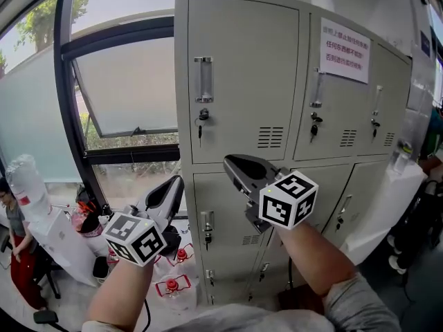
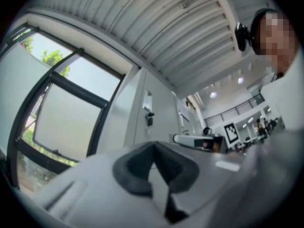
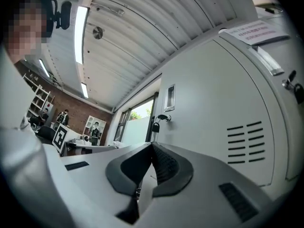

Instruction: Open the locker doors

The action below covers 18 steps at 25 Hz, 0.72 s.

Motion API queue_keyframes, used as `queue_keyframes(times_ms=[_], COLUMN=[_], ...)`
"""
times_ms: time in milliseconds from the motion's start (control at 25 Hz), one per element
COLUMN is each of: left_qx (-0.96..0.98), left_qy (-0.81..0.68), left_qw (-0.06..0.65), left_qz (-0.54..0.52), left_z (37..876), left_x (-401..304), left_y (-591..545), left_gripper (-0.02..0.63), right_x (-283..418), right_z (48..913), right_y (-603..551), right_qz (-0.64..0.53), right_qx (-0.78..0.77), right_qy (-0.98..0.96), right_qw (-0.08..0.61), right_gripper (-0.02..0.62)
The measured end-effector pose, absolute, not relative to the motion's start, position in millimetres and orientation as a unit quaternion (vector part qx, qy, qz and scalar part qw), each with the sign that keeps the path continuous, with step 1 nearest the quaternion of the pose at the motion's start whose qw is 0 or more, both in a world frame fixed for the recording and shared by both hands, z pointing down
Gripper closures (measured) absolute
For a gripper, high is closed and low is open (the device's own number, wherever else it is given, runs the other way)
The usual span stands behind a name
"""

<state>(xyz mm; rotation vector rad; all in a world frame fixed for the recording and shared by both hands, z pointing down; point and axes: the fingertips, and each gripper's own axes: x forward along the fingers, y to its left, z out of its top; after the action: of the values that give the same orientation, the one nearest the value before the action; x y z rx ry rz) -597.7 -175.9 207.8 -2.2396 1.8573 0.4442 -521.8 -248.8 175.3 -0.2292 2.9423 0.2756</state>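
Pale floor [image 1: 75, 299]: we log it at 8 o'clock in the head view.
Dark floor [image 1: 415, 304]: at 4 o'clock.
Bottles [image 1: 177, 283]: clear with red caps, standing on the pale floor at 7 o'clock, just beside the locker bank.
Locker bank [image 1: 242, 116]: grey, running from 12 to 6 o'clock. We cannot see its foot.
Black wheeled foot [image 1: 45, 317]: at 8 o'clock, owner unclear.

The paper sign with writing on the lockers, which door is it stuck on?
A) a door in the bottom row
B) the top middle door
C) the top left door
B: the white paper sign sits high on the top middle door, while the top left door is bare.
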Motion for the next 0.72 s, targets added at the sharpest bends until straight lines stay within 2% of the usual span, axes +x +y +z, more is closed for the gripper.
queue_keyframes(times_ms=[360, 720], left_qx=[-0.772, -0.774], left_qy=[0.607, 0.602], left_qw=[0.102, 0.127], left_qz=[0.159, 0.151], left_z=[160.6, 127.4], left_x=[-604.6, -617.3], left_y=[-185.6, -176.1], left_gripper=[0.604, 0.604], right_x=[-557.9, -596.4], right_z=[86.6, 41.6], right_y=[-241.9, -252.0], right_qz=[0.130, 0.164], right_qx=[-0.070, -0.106], right_qy=[0.983, 0.976], right_qw=[0.113, 0.098], right_gripper=[0.581, 0.462])
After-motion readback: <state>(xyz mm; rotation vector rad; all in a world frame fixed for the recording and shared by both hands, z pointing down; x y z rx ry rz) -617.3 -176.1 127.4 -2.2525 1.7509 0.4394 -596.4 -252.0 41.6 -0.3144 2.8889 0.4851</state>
